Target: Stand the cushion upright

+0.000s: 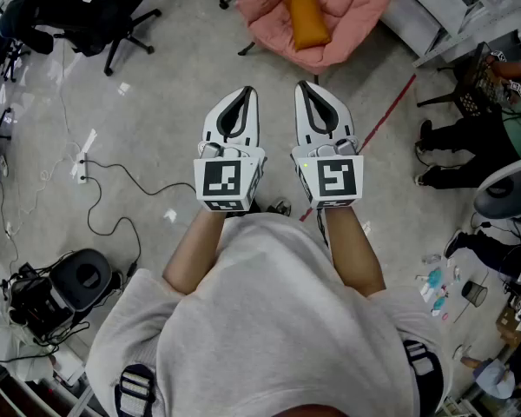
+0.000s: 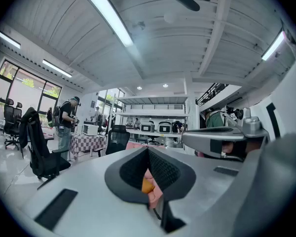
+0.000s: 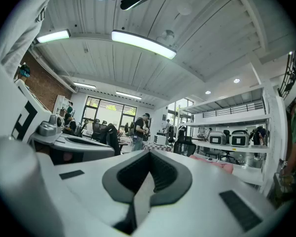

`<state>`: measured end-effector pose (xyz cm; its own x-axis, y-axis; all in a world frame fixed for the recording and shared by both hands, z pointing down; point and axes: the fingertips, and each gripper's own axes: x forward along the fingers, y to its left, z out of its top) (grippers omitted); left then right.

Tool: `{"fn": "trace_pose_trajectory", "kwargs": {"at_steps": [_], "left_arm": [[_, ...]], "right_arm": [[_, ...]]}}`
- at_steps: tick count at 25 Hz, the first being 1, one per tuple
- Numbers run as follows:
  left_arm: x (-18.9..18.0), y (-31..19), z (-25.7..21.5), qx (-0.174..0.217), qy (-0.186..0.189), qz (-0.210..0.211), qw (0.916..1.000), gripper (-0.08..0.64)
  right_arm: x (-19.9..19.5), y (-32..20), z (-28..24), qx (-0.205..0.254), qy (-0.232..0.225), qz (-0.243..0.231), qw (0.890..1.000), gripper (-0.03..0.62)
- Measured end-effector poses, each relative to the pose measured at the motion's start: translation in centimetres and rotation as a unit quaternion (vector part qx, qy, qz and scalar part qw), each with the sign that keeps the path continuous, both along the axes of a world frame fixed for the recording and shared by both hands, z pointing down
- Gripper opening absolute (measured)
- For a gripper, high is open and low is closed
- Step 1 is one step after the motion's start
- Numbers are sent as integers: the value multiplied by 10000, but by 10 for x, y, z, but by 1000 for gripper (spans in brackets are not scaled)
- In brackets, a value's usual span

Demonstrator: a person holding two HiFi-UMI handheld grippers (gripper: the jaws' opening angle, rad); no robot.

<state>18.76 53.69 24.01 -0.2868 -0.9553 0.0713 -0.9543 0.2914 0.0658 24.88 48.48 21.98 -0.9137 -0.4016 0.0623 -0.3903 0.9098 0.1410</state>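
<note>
Cushion [image 1: 308,20] lying far off, untouched.
Head view: left tool [image 1: 246,94] and right tool [image 1: 304,87] are pointing level; cushion is resting on far pink chair [image 1: 356,7]. Gripper views: both jaws are pressing together, holding nothing.

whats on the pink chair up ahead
An orange cushion rests on the pink chair, on its seat; nothing else shows there. Whatever lies beneath the cushion is covered.

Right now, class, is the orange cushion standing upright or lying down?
Lying down: the orange cushion rests with its broad face showing on the seat of the pink chair.
</note>
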Motion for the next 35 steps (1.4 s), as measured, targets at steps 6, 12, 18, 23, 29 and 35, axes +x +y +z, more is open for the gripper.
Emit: {"fn": "trace_pose_trajectory", "kwargs": {"at_steps": [6, 12, 18, 23, 29, 35], "left_arm": [[-19, 4, 7, -66, 61, 79, 9999, 12], [-42, 7, 23, -239, 275, 355, 9987, 12], [-74, 6, 28, -226, 342, 563, 9976, 12], [-87, 9, 37, -290, 449, 794, 9954, 12], [-92, 6, 47, -322, 637, 917, 9932, 12], [-92, -15, 58, -350, 719, 1052, 9912, 12]], "right_arm": [[-22, 7, 4, -38, -48, -38, 10000, 8], [-43, 12, 23, 65, 301, -29, 9995, 8], [-71, 14, 26, 106, 491, 113, 9987, 8], [-85, 18, 34, 74, 599, 312, 9977, 8], [-90, 18, 38, 110, 750, 386, 9964, 8], [-88, -2, 42, 157, 776, 522, 9955, 8]]}}
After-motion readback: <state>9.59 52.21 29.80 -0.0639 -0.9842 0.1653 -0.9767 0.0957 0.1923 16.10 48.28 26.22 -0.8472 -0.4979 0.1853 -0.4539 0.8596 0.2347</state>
